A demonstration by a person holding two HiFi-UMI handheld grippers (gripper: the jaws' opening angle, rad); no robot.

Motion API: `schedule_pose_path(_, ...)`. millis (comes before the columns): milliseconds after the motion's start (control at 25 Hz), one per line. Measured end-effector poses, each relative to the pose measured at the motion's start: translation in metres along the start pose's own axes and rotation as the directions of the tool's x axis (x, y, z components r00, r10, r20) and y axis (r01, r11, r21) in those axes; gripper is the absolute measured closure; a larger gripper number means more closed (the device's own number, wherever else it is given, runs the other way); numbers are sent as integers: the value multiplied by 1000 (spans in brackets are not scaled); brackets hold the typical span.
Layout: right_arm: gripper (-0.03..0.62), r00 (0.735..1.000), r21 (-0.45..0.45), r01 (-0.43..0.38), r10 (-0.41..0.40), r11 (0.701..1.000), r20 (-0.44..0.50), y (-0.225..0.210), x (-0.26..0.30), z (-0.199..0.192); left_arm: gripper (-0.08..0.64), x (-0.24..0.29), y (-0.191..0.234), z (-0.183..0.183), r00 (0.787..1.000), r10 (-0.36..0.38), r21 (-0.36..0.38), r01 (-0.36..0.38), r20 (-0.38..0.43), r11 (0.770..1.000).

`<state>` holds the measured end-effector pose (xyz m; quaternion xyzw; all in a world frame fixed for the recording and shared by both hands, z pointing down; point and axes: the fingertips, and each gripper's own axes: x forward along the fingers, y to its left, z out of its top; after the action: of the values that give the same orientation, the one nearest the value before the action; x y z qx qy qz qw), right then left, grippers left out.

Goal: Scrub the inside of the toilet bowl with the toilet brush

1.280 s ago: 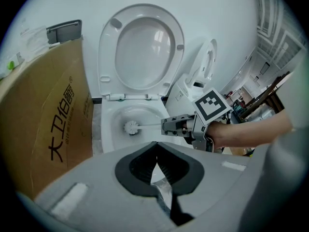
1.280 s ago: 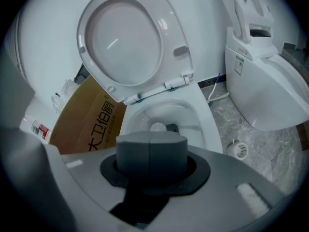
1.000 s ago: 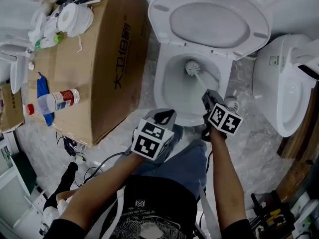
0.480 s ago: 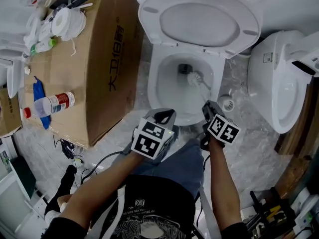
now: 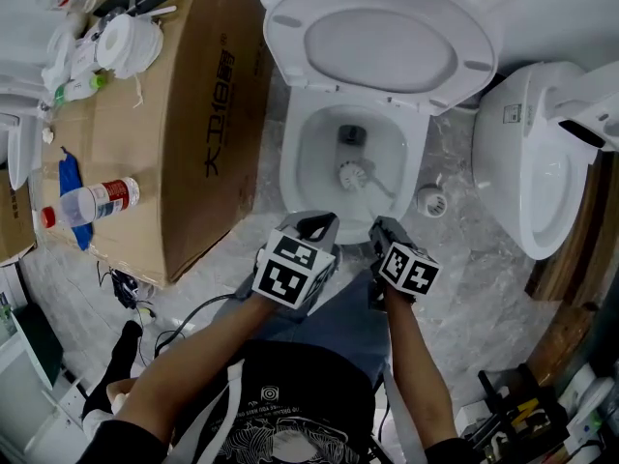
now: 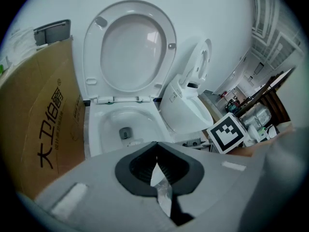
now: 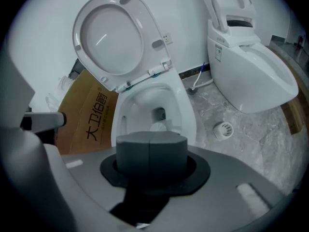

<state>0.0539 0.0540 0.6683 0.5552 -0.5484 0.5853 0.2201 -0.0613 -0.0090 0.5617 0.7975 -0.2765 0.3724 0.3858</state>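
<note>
- The brush [image 5: 350, 174] head has swept from the far right wall of the toilet bowl [image 5: 302, 158] to the middle, just in front of the drain, so a scrubbing stroke looks under way.
- The right gripper [image 5: 381, 228], at the bowl's front rim, has its jaws clamped on the brush handle.
- The left gripper [image 5: 317, 226], also at the bowl's front rim, is closed and holds nothing.

Noted a white toilet bowl [image 5: 290, 167] and white-headed toilet brush [image 5: 350, 174], a brown cardboard box [image 5: 193, 114] (black print on its side). Saw grey marbled floor [image 5: 464, 259], black-and-white square markers on left tool [image 5: 314, 226] and right tool [image 5: 382, 230].
</note>
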Motion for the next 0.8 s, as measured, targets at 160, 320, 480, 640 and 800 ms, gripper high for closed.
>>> schedule_pose_path(160,442,999,-16,-33,33,999,-13,17,12,0,563,-3,8,-5,1000,20,-6,-20,-2,1000)
schedule_pose_path(320,442,999,-34,-53,53,998,4,33,24,14,563,-10,18,-11,999,39,-20,-39,-4,999)
schedule_pose_path(480,442,998,-36,-55,57,998,33,40,34,33,563,-14,25,-13,999,49,-27,-49,-9,998)
schedule_pose_path(640,442,998,-30,-33,34,999,54,35,32,40,563,-13,25,-17,999,46,-25,-47,-16,999)
schedule_pose_path(800,442,999,-17,-7,8,1000,44,24,33,34,563,-11,20,-15,999,35,-12,-35,-13,999)
